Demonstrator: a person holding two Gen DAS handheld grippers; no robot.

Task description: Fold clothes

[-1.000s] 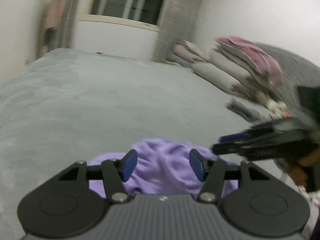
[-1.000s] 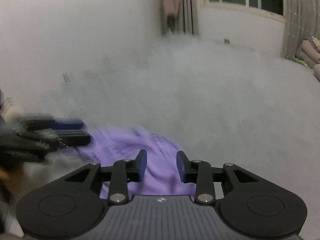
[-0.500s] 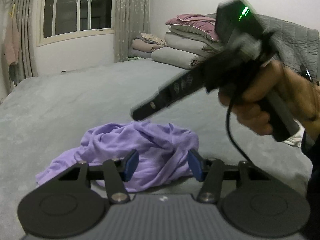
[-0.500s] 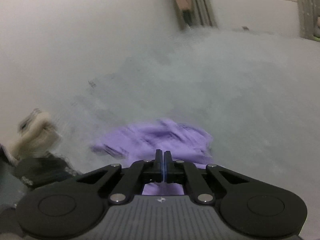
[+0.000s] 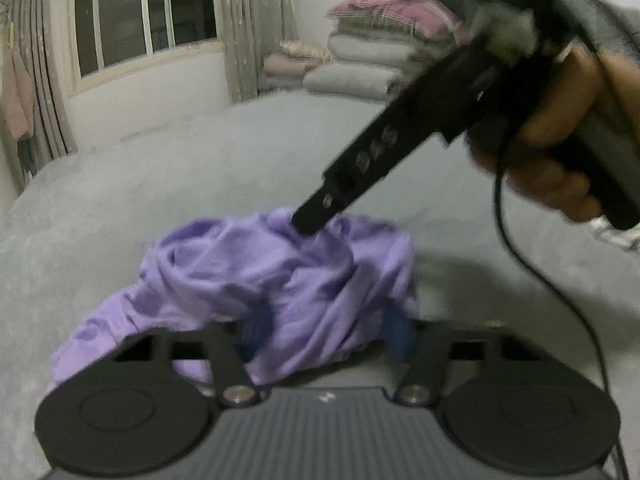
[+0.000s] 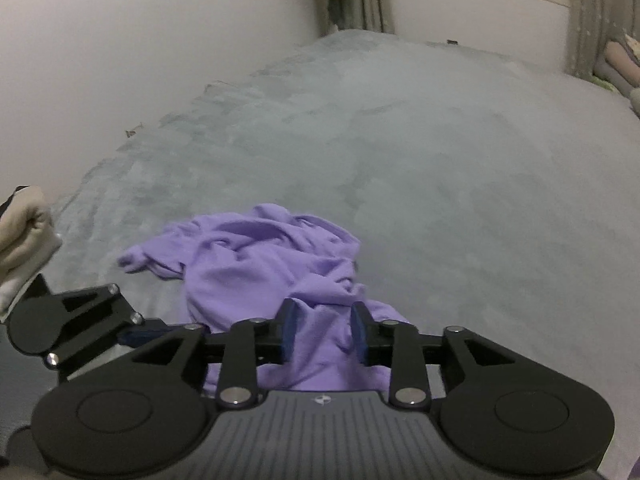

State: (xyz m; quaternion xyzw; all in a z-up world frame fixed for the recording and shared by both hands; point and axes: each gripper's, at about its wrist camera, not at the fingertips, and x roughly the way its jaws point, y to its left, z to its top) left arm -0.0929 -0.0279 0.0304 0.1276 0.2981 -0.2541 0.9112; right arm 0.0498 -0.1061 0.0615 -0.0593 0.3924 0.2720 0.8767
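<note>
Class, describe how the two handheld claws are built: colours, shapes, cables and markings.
Each claw is black, with two round discs, a ribbed grey body, silver rivets and blue pads. Seen from the left claw, the right one has pale lettering on its side and a trailing black cable.

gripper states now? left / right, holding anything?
Left hand-held gripper: open, crumpled purple cotton garment bunched between the jaws, not clamped.
Right hand-held gripper: open, over the same garment, holding nothing.

both grippers (image 5: pixel 324 330) (image 6: pixel 323 330) prob. open
</note>
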